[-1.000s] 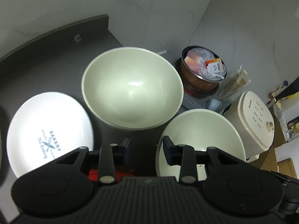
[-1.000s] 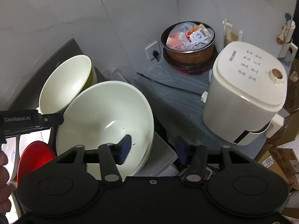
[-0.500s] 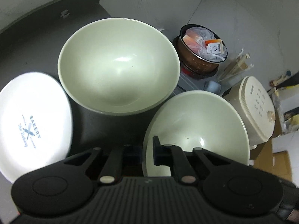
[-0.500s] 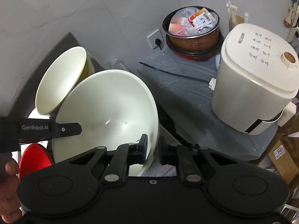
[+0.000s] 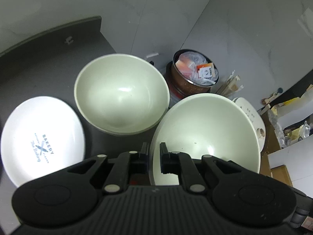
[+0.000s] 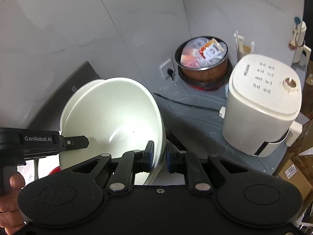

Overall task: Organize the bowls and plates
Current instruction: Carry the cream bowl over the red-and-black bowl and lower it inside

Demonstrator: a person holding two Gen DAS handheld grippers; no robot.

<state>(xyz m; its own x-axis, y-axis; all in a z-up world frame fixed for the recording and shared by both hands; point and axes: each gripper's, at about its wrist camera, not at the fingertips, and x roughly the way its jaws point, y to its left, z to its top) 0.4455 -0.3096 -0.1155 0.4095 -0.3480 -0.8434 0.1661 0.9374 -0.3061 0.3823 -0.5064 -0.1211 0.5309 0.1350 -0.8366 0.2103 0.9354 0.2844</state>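
Over the dark surface [image 5: 49, 62], both grippers are clamped on one cream bowl's rim: left gripper [image 5: 153, 153] on the near-left edge, right gripper [image 6: 159, 156] on the opposite edge. The bowl [image 5: 205, 137] sits tilted, just beside a second bowl [image 5: 121, 94] and a bakery plate [image 5: 42, 139].

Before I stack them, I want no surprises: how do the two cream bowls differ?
The held bowl is clamped at its rim by the left tool and the right tool; the far bowl is touched by neither. The held bowl is tilted, while the far bowl sits level on the dark counter. Both are cream, glossy and empty.
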